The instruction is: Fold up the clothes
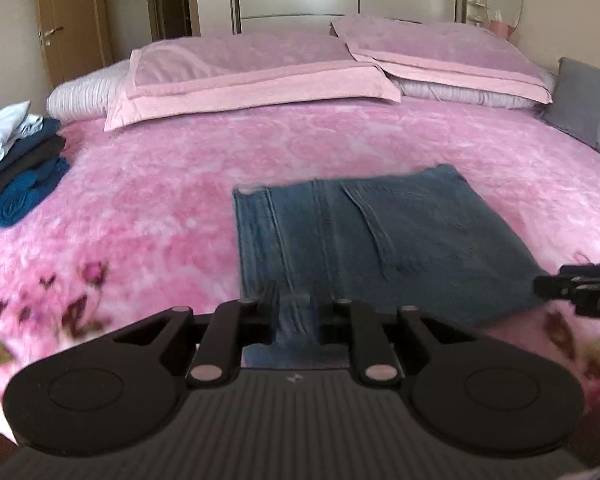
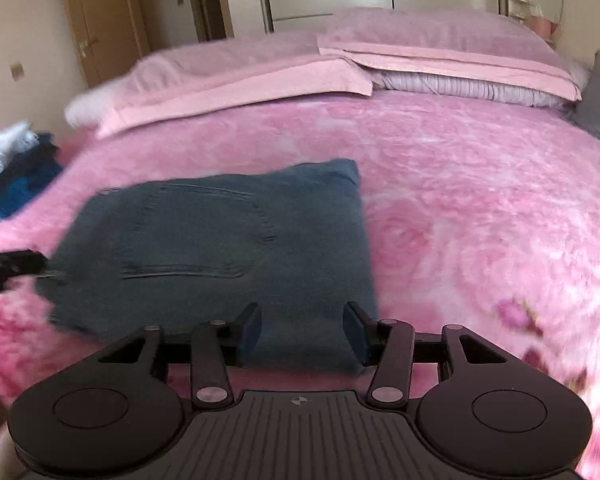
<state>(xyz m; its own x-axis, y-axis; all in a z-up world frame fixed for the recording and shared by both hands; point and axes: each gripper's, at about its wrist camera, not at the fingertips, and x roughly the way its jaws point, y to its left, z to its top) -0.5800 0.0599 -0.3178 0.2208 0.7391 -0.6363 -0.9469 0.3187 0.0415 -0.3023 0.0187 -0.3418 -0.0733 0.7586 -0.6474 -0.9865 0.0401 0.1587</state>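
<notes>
Bare blanket (image 2: 480,200) lies right of the jeans (image 2: 220,240) and between them and the pillows (image 1: 252,76); the clothes stack (image 1: 16,160) blocks the far left edge, a grey cushion (image 1: 588,104) the right

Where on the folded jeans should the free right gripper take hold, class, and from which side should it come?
Grip the near right corner of the folded jeans, coming in low from the near edge. The right gripper already faces that edge with its jaws open, the layers end there, and the left gripper is shut on the near left corner, so the hold would be balanced.
</notes>
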